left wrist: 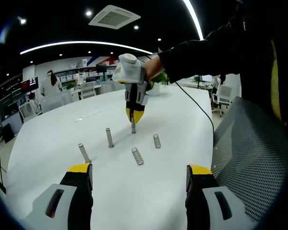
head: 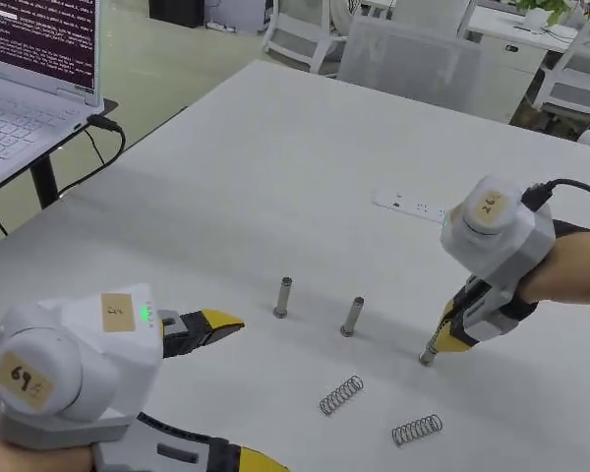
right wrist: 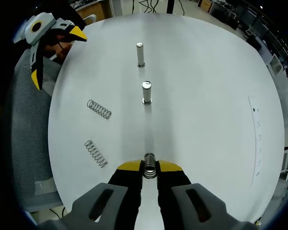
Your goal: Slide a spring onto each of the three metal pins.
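Note:
Two bare metal pins stand upright on the white table. My right gripper points down at the third pin and is shut on a spring that sits on that pin. Two loose springs lie in front of the pins; in the right gripper view these springs are to the left. My left gripper is open and holds nothing, hovering at the near left, apart from the pins.
A white power strip lies behind the pins. An open laptop sits on a stand to the far left. Office chairs line the table's far edge. A mesh chair back is close on the left gripper's right.

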